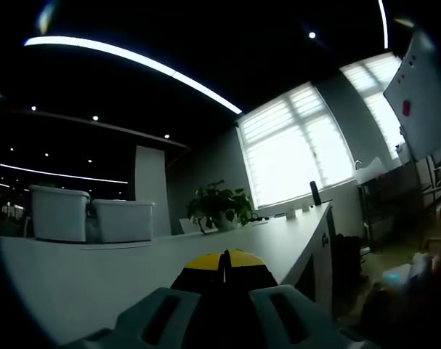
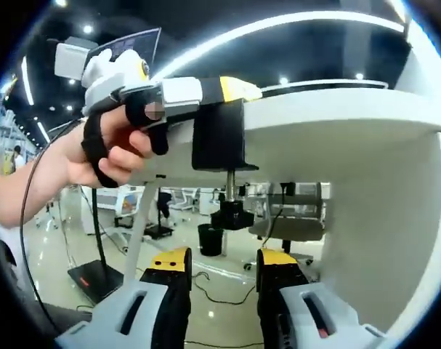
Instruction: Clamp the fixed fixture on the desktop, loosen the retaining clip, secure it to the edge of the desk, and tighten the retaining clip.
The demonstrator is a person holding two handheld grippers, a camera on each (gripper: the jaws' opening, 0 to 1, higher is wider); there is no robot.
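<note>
Left gripper [image 2: 238,89]: fingers pressed together on the clamp fixture's top.
Right gripper [image 2: 224,260]: fingers apart, empty, below the screw knob [image 2: 232,215].
Clamp fixture [image 2: 219,137]: black, on the surface [image 2: 336,116] edge.

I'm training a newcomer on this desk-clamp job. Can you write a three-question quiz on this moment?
1. True or false: the black C-shaped clamp fixture sits over the edge of the white desk.
2. Which tongs hold the fixture from above: A) left tongs B) right tongs?
3. Fill in: the black round screw knob hangs ___ the desk edge.

Key: 1 true; 2 A; 3 below. The right tongs are open beneath the knob, apart from it.
</note>
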